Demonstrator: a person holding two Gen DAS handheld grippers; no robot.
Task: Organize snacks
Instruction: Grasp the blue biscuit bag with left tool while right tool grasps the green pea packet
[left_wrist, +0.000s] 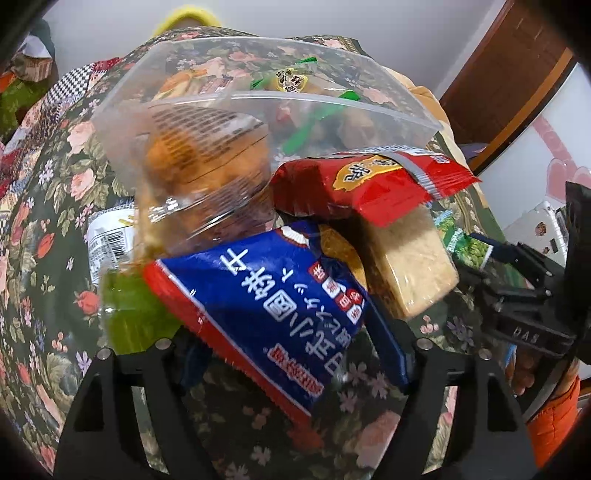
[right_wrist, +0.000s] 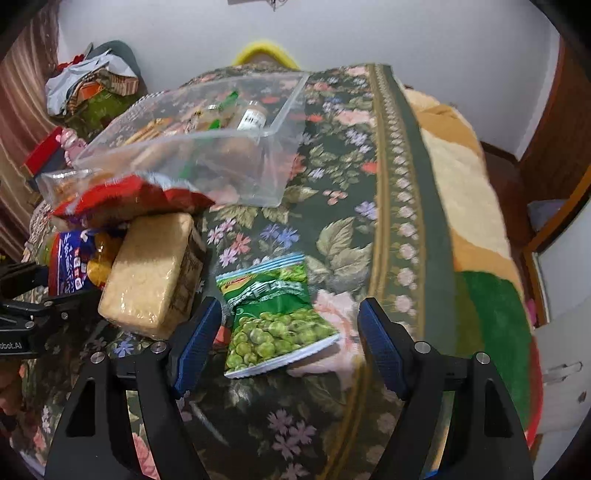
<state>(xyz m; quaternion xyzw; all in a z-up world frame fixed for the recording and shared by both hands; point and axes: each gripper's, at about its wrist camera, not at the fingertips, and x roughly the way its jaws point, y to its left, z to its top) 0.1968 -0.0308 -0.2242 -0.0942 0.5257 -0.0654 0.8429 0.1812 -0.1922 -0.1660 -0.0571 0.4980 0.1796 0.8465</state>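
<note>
On the flowered bedspread, the right tongs are standing apart around a green pea packet, not pressing it. Left tongs are gaping over a blue biscuit packet beside the clear box.

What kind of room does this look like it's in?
Probably a bedroom at home. The snacks lie on a floral bedspread over a plush blanket, with a wooden door by the wall and a pile of clothes or bags in the corner.

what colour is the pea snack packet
Green, with white edges; the pea packet shows best in the right wrist view.
</note>
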